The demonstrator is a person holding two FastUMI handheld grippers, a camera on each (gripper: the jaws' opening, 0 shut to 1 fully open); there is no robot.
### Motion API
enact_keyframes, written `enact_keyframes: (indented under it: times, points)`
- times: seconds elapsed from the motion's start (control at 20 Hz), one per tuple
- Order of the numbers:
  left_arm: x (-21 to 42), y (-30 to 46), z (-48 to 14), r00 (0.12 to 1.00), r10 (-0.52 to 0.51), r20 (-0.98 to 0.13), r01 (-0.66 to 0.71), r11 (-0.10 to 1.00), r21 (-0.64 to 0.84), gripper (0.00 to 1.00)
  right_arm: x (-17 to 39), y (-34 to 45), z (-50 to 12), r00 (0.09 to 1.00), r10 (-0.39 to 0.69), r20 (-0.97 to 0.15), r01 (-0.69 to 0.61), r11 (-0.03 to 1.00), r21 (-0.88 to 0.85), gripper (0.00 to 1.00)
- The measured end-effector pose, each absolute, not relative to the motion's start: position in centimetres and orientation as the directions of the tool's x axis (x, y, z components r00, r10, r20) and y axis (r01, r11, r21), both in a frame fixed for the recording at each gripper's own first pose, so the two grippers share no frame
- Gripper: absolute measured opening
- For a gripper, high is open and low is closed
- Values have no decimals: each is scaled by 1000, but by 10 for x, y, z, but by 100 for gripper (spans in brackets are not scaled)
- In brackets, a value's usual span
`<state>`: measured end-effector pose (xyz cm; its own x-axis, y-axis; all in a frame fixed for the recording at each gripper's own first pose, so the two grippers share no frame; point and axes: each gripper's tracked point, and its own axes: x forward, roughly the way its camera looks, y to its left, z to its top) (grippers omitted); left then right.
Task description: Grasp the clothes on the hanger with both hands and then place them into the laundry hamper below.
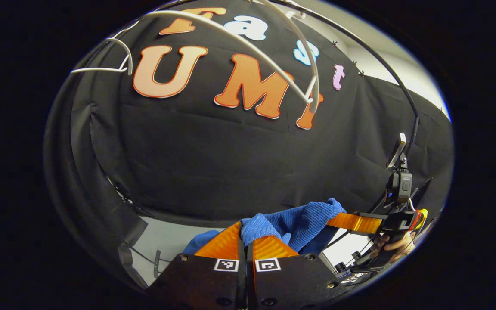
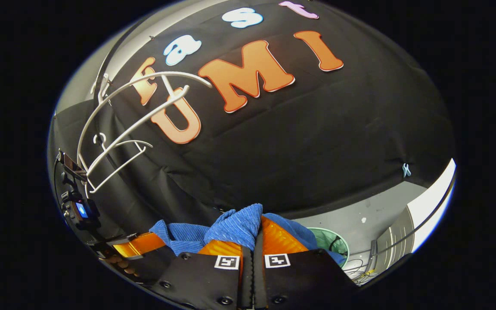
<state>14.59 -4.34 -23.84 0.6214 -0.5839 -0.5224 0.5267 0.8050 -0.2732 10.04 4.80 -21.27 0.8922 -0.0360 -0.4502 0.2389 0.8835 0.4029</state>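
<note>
Against the booth's black cloth wall (image 1: 213, 163), a white hanger rack (image 1: 248, 41) of thin curved bars is seen high up, bare of clothing; in the right gripper view the same rack (image 2: 114, 129) stands at the left. Below it, a blue ribbed cloth (image 1: 299, 221) is held up between the two grippers, clear of the rack and stretched from one to the other. In the right gripper view the cloth (image 2: 237, 226) is bunched over the fingers, and a green laundry hamper (image 2: 334, 243) is seen just beyond it on the grey floor (image 2: 373, 219). The left gripper (image 1: 246, 242) is pressed together on a fold of the cloth. The right gripper (image 2: 254, 239) is likewise pinched on the cloth. A hand (image 1: 396, 244) is seen at the right gripper's handle.
</note>
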Motion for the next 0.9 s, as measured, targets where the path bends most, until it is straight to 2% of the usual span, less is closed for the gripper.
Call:
enact_keyframes:
  times: [0.4, 0.9]
  points:
    - [152, -38, -305, 566, -520, -640, 479, 839, -258, 1, 100, 31, -273, 831, -70, -551, 316, 875, 366, 8]
    - [161, -40, -393, 433, -450, -781, 461, 855, -238, 1, 110, 19, -348, 723, -69, -687, 361, 886, 292, 8]
